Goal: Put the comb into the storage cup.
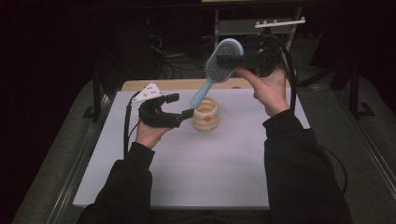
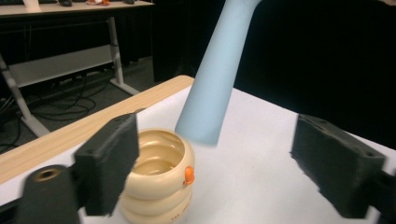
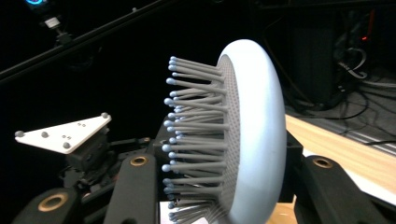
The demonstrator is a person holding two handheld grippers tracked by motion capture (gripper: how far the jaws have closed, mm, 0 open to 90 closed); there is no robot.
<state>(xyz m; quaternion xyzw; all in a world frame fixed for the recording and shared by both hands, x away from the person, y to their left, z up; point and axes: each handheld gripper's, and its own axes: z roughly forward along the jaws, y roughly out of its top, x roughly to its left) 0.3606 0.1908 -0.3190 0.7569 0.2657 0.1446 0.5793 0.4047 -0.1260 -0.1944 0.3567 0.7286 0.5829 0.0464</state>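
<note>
We've got the rigid, light hairbrush (image 1: pixel 219 65) clamped by its head in the right gripper (image 1: pixel 233 60), handle tip just over the ribbed cup (image 1: pixel 206 114) on the bench (image 1: pixel 210 163); left gripper (image 1: pixel 180 105) fingers wide, w/ one against the cup.

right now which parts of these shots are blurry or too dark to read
High view: the white table is lit, the room around it nearly black. Left gripper view: the left tool jaws are soft and blurred up close; the cream ringed pot and blue brush handle read fairly clearly. Right gripper view: the hairbrush head is sharp, the background dark.
</note>
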